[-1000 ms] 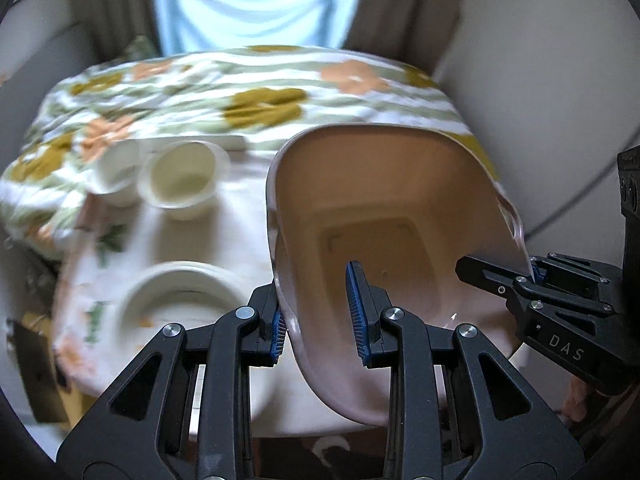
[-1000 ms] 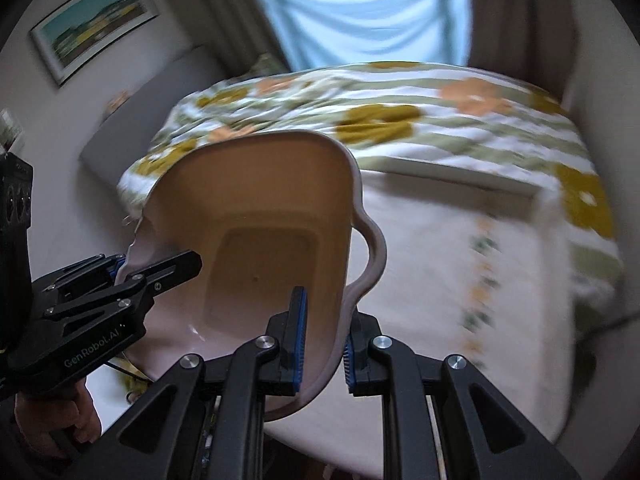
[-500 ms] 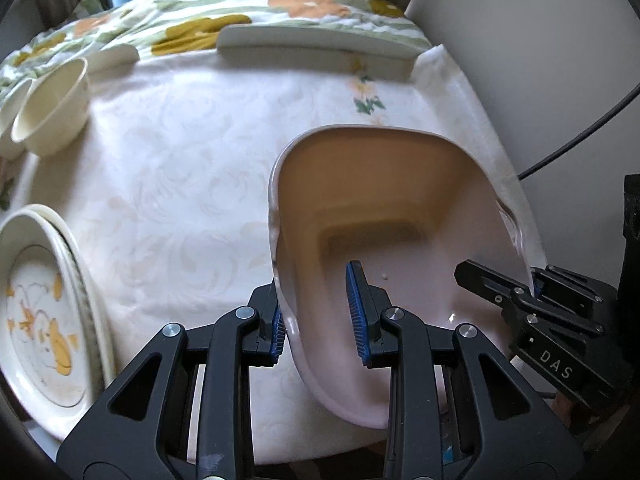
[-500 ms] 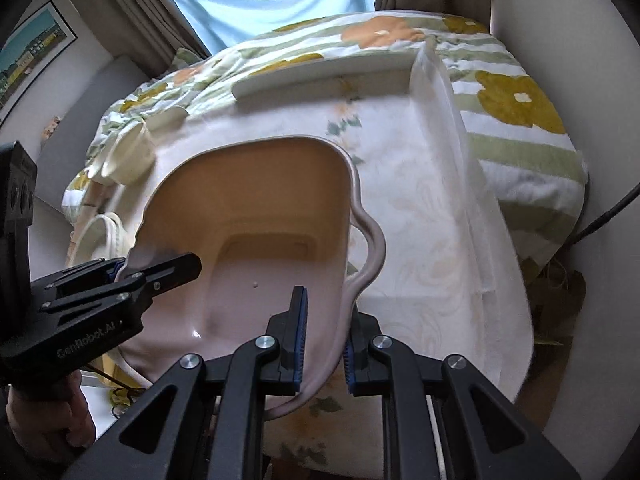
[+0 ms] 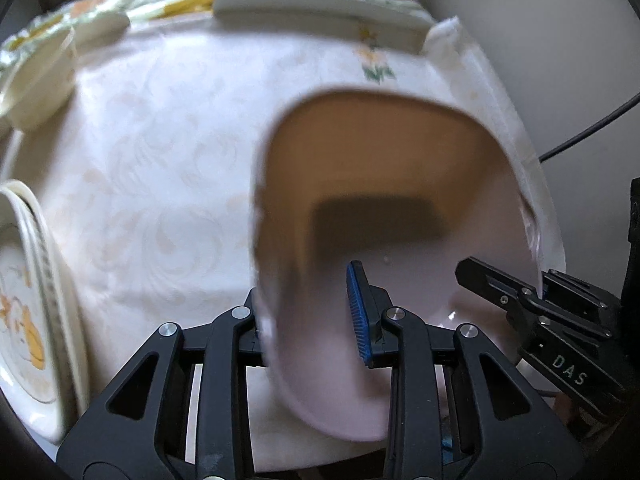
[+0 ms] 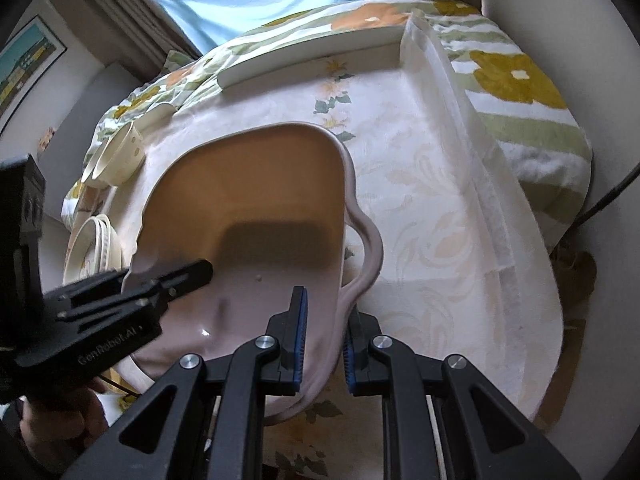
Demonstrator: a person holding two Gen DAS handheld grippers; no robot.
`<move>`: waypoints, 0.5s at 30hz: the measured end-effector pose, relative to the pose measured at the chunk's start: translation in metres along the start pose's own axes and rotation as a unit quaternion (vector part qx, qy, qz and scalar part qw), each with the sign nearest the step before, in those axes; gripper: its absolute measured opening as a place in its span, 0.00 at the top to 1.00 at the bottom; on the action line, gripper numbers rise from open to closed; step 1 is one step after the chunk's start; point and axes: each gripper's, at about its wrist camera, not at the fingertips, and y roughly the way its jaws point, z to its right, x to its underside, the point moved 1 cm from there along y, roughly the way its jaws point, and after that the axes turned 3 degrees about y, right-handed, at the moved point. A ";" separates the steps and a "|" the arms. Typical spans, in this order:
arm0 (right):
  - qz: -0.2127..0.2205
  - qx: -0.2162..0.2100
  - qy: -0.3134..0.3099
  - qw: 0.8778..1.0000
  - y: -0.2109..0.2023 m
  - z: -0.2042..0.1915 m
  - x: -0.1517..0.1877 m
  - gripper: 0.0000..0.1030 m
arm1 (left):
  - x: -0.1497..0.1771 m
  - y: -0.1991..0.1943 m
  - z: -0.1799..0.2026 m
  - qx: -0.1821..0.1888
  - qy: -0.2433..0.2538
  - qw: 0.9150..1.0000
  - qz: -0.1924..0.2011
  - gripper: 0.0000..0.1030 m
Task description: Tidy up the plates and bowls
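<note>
Near: left gripper [image 5: 312, 312] pinches one rim of the pink basin [image 5: 400, 208], a pad on each face of the wall. Right gripper [image 6: 322, 332] clamps the opposite rim by its wavy handle. Basin sits low over the white tablecloth [image 6: 432, 184], whether touching unclear. Left of it, stacked plates [image 5: 28, 300]. Farther, cream bowls [image 6: 120, 152]. Beyond, floral bedding [image 6: 516, 76].
</note>
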 end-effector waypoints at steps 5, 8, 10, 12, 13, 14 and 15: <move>-0.002 -0.030 0.045 0.999 0.002 0.010 0.001 0.86 | 0.002 0.002 0.006 0.001 0.012 1.000 0.006 0.61; -0.006 -0.037 0.068 0.997 0.004 0.016 0.003 0.79 | 0.004 0.001 0.008 -0.007 0.016 1.000 0.010 0.25; -0.004 -0.037 0.074 0.997 0.003 0.017 0.005 0.77 | 0.006 -0.001 0.007 -0.003 0.014 1.000 0.016 0.25; 0.001 -0.035 0.078 0.996 -0.001 0.019 0.006 0.77 | 0.008 -0.002 0.004 -0.001 0.008 1.000 0.011 0.25; 0.005 -0.031 0.078 0.996 -0.004 0.018 0.006 0.77 | 0.009 -0.004 0.004 -0.001 0.007 1.000 0.009 0.25; 0.008 -0.025 0.078 0.997 -0.008 0.018 0.006 0.77 | 0.010 -0.007 0.003 -0.002 0.006 1.000 0.007 0.25; 0.014 -0.017 0.075 0.997 -0.016 0.017 0.005 0.77 | 0.012 -0.013 0.002 -0.005 0.007 1.000 0.008 0.25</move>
